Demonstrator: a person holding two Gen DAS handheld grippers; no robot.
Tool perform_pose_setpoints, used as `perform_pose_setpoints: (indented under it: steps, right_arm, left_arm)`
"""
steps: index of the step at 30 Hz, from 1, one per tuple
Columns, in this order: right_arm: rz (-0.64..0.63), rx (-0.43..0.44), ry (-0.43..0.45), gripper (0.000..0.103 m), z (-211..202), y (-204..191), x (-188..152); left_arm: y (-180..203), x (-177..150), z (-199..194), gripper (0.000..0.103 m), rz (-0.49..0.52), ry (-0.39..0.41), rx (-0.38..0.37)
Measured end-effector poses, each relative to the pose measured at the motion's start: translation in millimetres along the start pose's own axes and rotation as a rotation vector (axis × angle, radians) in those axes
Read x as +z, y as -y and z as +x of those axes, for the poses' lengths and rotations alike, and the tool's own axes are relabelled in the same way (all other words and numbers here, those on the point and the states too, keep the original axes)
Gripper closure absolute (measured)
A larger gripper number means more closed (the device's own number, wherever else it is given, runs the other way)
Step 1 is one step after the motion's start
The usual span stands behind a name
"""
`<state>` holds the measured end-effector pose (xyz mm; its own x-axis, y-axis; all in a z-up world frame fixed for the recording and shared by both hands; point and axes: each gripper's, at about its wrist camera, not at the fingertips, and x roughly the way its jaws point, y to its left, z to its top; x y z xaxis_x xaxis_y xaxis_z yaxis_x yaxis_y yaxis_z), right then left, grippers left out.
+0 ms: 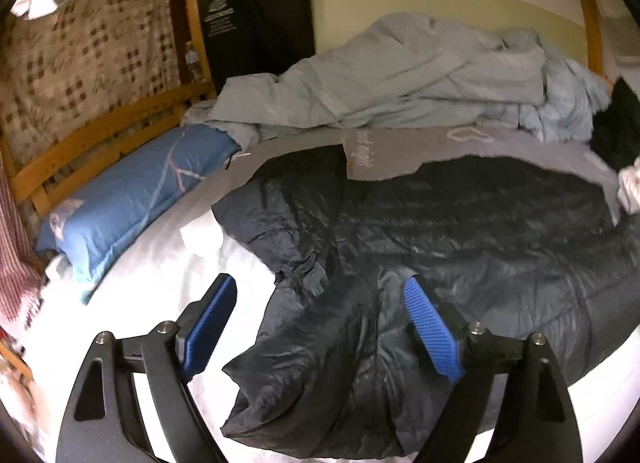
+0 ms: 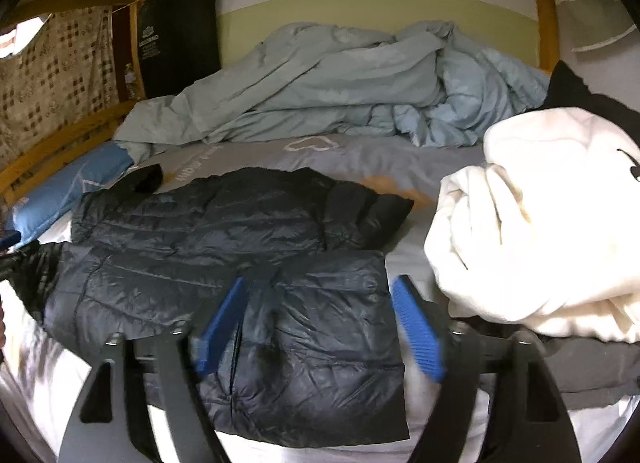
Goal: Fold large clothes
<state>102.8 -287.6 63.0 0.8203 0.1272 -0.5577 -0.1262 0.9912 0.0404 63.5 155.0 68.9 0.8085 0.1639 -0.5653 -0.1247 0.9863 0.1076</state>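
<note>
Covering bed (image 2: 404,263) — rumpled duvet (image 2: 320,91), jacket (image 2: 224,247)

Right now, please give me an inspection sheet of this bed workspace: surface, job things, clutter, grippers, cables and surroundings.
Surface: white sheet on the bed, with a grey cover further back.
Job's things: dark puffer jacket lying spread out, one part folded over the near side; cream garment bunched at the right.
Clutter: crumpled pale blue duvet, blue pillow.
Grippers: left gripper open above the jacket, holding nothing; right gripper open, jacket below it, not gripped.
Cables: nothing seen.
Surroundings: wooden bed frame, patterned curtain, black bag against the wall.
</note>
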Motion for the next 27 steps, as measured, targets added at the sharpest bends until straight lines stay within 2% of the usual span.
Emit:
perform_pose_setpoints:
  steps: [3,5,8,10,13,15,16,18,21,23,25,27]
  right_arm:
    - [-0.026,0.029,0.032,0.021,-4,-7,-2]
    - [-0.053,0.074,0.04,0.021,-7,-14,-1]
    - [-0.078,0.043,0.061,0.017,-8,-22,-3]
    - [-0.065,0.072,0.044,0.017,-4,-23,-5]
    - [-0.039,0.138,-0.015,0.016,8,-22,-10]
    - [-0.053,0.173,-0.107,0.015,24,-25,-14]
    - [-0.069,0.124,-0.167,0.015,38,-26,-17]
    - [-0.075,0.084,-0.219,0.015,53,-23,-22]
    - [-0.045,0.078,-0.234,0.014,64,-11,-27]
    - [-0.035,0.054,-0.239,0.014,67,-5,-27]
    - [-0.035,0.026,-0.247,0.013,69,1,-28]
    - [-0.03,0.019,-0.255,0.01,71,6,-30]
  left_arm:
    - [-6,2,-4,0.019,-0.032,0.024,-0.03]
    - [-5,2,-8,0.046,-0.003,0.047,-0.084]
    - [2,-2,0,0.055,0.014,-0.002,-0.179]
    - [5,-6,11,0.055,0.011,-0.065,-0.24]
    - [13,-9,22,0.053,0.047,-0.086,-0.189]
    - [13,-10,34,0.048,0.04,-0.127,-0.152]
    - [10,-12,40,0.048,0.019,-0.15,-0.147]
    - [3,-15,52,0.047,-0.021,-0.186,-0.13]
    - [-4,-17,62,0.038,-0.039,-0.209,-0.106]
    - [-8,-21,73,0.025,-0.042,-0.247,-0.09]
    - [-13,-26,79,0.024,-0.052,-0.263,-0.092]
    - [-12,-26,75,0.023,-0.047,-0.246,-0.074]
